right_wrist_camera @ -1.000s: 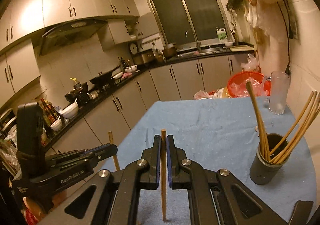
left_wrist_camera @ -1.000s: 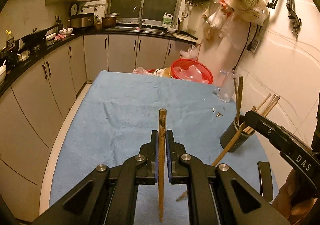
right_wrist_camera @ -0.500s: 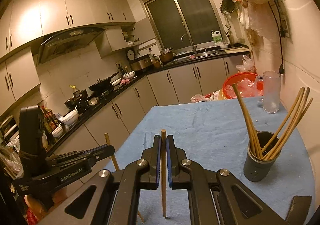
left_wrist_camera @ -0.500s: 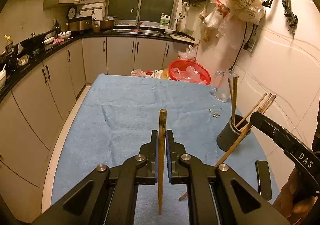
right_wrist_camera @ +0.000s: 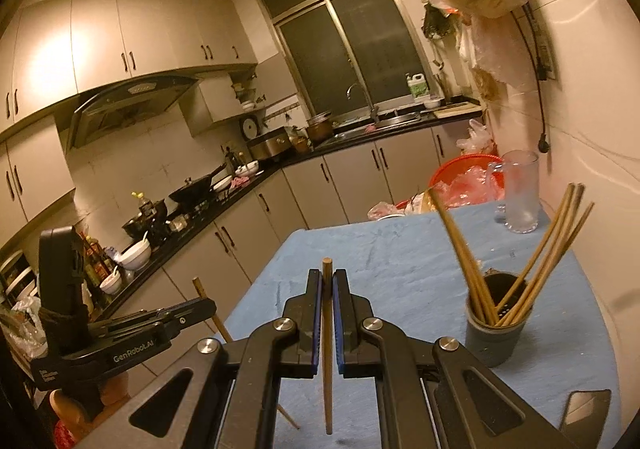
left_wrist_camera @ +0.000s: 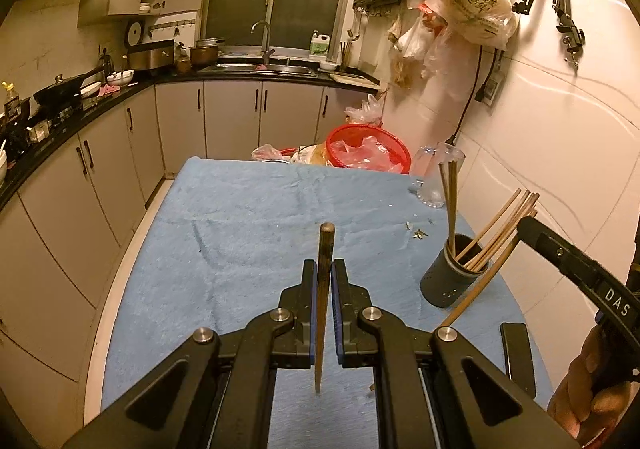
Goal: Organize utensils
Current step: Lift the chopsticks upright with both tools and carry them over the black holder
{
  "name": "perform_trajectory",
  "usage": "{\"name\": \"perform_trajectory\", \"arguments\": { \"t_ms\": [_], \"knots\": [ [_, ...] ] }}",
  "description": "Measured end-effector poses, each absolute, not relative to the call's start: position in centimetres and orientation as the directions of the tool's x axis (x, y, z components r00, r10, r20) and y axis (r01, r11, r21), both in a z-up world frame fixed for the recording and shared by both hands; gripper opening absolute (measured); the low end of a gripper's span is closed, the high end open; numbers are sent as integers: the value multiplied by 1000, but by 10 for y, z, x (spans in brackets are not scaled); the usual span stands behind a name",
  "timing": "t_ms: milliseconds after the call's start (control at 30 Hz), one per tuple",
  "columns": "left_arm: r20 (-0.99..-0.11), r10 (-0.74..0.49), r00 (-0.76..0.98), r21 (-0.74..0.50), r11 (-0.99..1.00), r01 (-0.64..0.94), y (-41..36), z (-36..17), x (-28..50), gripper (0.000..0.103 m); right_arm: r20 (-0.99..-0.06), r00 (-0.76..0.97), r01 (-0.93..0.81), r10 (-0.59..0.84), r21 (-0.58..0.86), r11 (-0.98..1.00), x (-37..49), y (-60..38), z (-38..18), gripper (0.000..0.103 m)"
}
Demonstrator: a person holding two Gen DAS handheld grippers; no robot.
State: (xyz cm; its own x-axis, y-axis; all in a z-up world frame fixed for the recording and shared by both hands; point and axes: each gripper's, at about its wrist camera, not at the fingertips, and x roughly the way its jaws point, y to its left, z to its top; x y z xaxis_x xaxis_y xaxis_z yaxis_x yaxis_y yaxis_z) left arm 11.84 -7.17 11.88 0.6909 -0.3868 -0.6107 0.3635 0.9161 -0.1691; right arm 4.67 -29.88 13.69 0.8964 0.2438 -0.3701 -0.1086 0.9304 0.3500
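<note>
Two grippers are ours, and each pinches one chopstick upright between its pads. Nearest in the left wrist view, our left gripper (left_wrist_camera: 325, 269) clamps a dark brown chopstick (left_wrist_camera: 323, 289), whose thick end stands above the fingertips and whose thin end hangs over the blue towel (left_wrist_camera: 240, 249) on the table. In the right wrist view, our right gripper (right_wrist_camera: 327, 277) is closed the same way on a lighter wooden chopstick (right_wrist_camera: 327, 349), also with its lower tip above the towel. A black phone (left_wrist_camera: 516, 357) lies flat on the towel near the right edge. Just beyond it stands the dark round holder (left_wrist_camera: 450, 277), with several chopsticks (left_wrist_camera: 496, 225) leaning out of it, most toward the wall and two nearly upright. Small scraps (left_wrist_camera: 418, 234) lie on the towel past the holder. Farther along, near the wall, we see a clear glass jug (left_wrist_camera: 436, 177), and at the table's far end a red basket (left_wrist_camera: 368, 147) with plastic bags in it. Kitchen cabinets (left_wrist_camera: 240, 117) and a sink (left_wrist_camera: 260, 67) sit beyond.
</note>
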Motion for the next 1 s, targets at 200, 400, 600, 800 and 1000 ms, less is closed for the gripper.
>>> {"name": "perform_trajectory", "arguments": {
  "t_ms": [200,400,600,800,1000],
  "knots": [
    [-601,-399,692,-162,909,384,-84,127,119,7,-348,914,-71,208,368,927,39,-320,144,6],
    [-598,-418,683,-159,898,410,-100,136,119,7,-324,933,-31,159,368,929,30,-339,153,6],
    [-583,-448,678,-145,878,456,-120,151,113,7,-301,947,9,113,376,926,20,-362,160,6],
    [-575,-482,662,-138,854,502,-145,164,110,7,-279,958,46,67,381,924,10,-383,169,6],
    [-556,-514,653,-128,830,543,-177,182,111,7,-257,966,84,18,381,921,5,-405,182,6]
  ]
}}
